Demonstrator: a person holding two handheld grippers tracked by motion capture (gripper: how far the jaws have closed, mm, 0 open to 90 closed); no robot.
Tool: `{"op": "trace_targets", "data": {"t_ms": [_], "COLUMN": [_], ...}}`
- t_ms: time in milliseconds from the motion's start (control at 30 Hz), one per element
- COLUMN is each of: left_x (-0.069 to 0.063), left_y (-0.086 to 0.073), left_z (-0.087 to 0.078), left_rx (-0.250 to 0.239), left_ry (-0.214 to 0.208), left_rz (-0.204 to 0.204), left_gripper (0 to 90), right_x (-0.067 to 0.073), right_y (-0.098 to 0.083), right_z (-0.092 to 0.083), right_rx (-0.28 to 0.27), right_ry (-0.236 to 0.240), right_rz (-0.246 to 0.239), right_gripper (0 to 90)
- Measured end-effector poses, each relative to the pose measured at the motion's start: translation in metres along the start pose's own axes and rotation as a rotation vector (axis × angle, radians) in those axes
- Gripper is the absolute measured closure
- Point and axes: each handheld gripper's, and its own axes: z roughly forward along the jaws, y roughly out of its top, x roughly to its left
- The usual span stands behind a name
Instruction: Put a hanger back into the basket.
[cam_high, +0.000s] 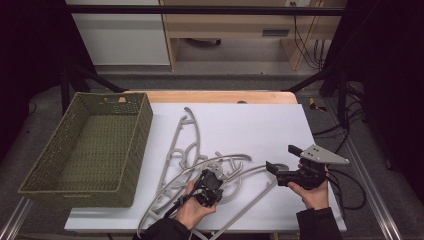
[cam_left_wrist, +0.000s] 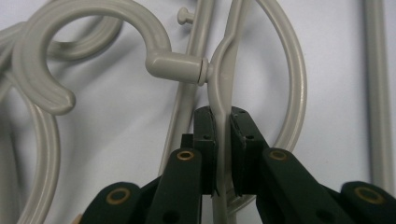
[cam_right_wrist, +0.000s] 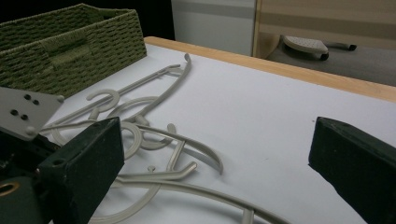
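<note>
A person at a white-covered desk (cam_high: 260, 125) works a tangle of pale grey plastic hangers (cam_high: 186, 150) with two hand-held tools. The left gripper (cam_high: 212, 176) is clamped on the thin arm of one hanger (cam_left_wrist: 222, 93), its black pads pressed against both sides of the plastic just below the neck where the hook (cam_left_wrist: 70, 42) joins. That hanger lies near the front middle of the desk, crossed over and under its neighbours. The right gripper (cam_high: 282, 157) hovers just to the right with its jaws wide apart and nothing between them, facing the pile. The step in hand appears to be the grasp itself: one hanger secured, not yet lifted. The next move likely calls for a slow, straight lift to free it from the hooks and curved bars lying across it, with the free gripper ready to steady or pin the others. A hurried pull could drag the whole cluster along. An olive woven basket (cam_high: 95, 145) sits at the left edge of the desk, open and seemingly empty, close beside the nearest hanger, a likely place to put things. Open white surface stretches to the right and toward the far wooden edge (cam_high: 210, 96), giving ample room; the front edge lies close under the person's hands, so little margin remains there.
</note>
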Motion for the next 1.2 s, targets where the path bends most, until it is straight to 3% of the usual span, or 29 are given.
{"op": "trace_targets", "data": {"t_ms": [167,500,800,1200], "left_x": [0.006,0.018,0.038,0.064], "left_y": [0.001,0.005,0.013,0.024], "left_z": [-0.016,-0.048,-0.075,-0.124], "left_rx": [-0.038,-0.120,-0.151,-0.209], "left_ry": [-0.024,-0.034,-0.005,0.018], "left_rz": [-0.023,-0.023,-0.018,-0.025], "left_gripper": [82.3,82.4,82.4,82.4], "right_x": [0.000,-0.001,-0.002,-0.003], "right_y": [0.000,0.002,0.002,0.002], "right_z": [0.000,-0.004,-0.007,-0.008], "right_rx": [0.000,-0.018,-0.024,-0.025], "right_ry": [0.000,0.000,-0.002,-0.005], "right_rz": [0.001,0.018,0.021,0.020], "right_gripper": [3.8,3.8,3.6,3.6]}}
